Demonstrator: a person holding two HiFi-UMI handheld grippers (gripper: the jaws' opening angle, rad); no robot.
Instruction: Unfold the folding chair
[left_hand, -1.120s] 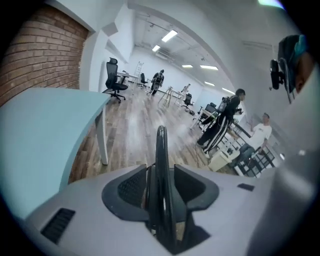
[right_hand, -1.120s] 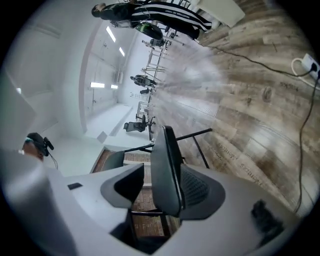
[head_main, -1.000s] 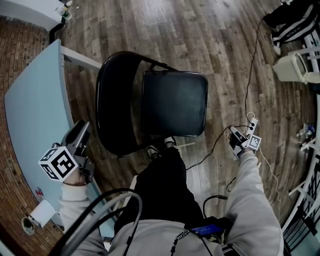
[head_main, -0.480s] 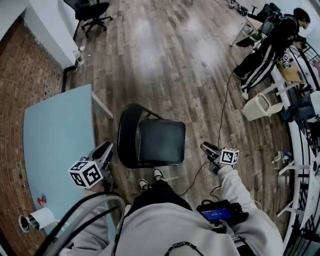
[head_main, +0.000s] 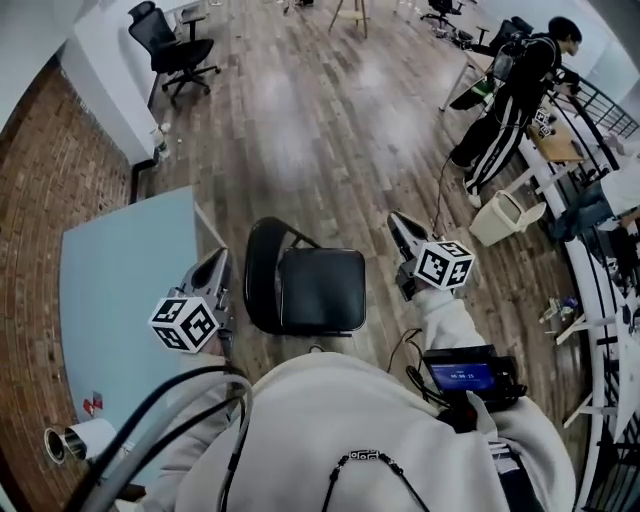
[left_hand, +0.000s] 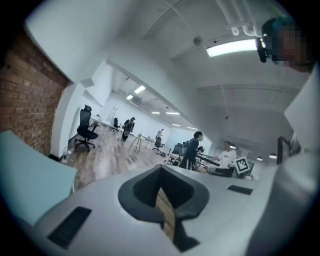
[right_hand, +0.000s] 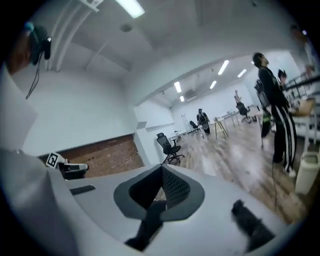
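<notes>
Folding chair (head_main: 320, 290), legs out of sight under its own seat

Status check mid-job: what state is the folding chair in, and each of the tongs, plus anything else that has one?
folding chair: unfolded, seat down, standing on the floor.
left tongs: shut, empty, not touching the chair.
right tongs: shut, empty, not touching the chair.
device screen: lit.
</notes>
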